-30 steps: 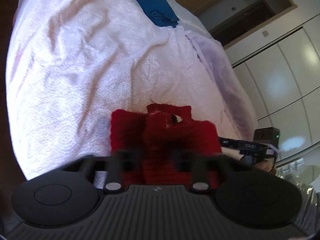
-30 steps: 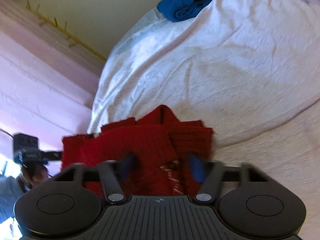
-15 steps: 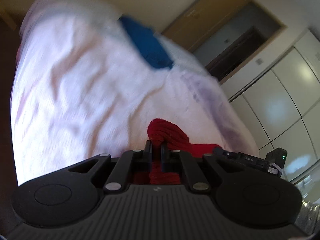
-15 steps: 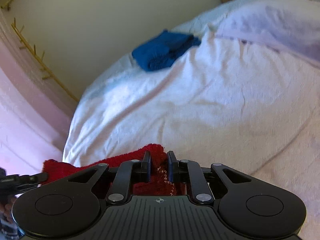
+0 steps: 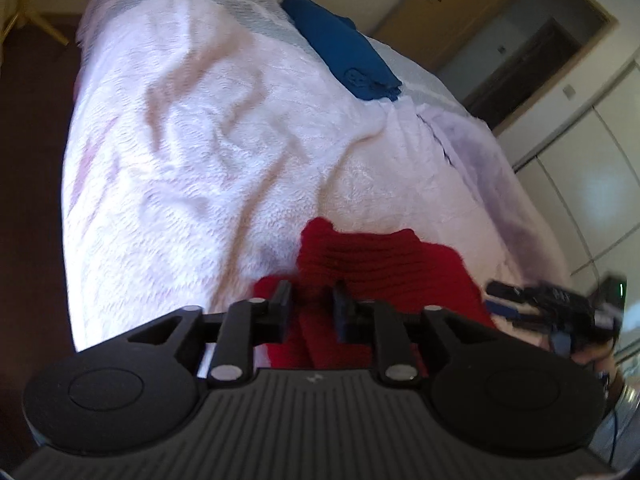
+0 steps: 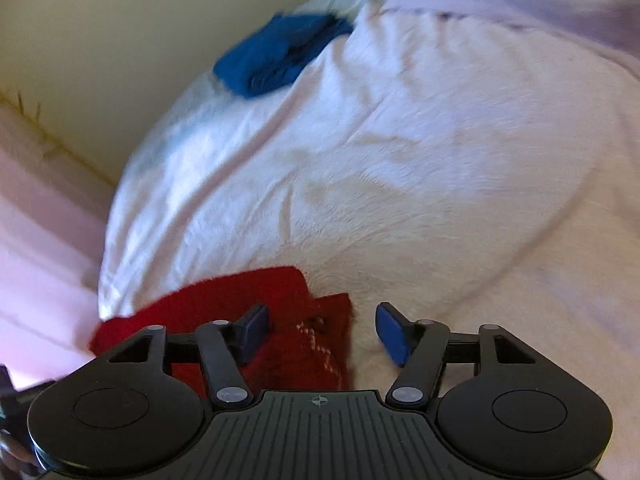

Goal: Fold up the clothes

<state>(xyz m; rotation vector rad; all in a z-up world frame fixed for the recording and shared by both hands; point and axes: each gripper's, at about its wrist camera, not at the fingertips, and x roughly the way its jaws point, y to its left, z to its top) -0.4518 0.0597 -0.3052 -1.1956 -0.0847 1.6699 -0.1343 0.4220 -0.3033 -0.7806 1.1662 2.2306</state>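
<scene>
**Red knit let go on the bed**

A big bed [image 5: 192, 152] with a white, wrinkly cover fills both views. A wall and a door stand behind it. Far up the bed lies a blue cloth [image 5: 344, 64], well apart from everything else.

Near the front edge lies the red knit [image 5: 384, 272], bunched up, with a small white pattern on it.

The right gripper [image 6: 320, 330] has just been opening. Its jaws are wide now. The edge of the knit lies between them, but the pads do not press it.

The left gripper [image 5: 310, 310] has just been opening too. Its gap is narrow, with red knit showing between the jaws, which no longer pinch it.
</scene>
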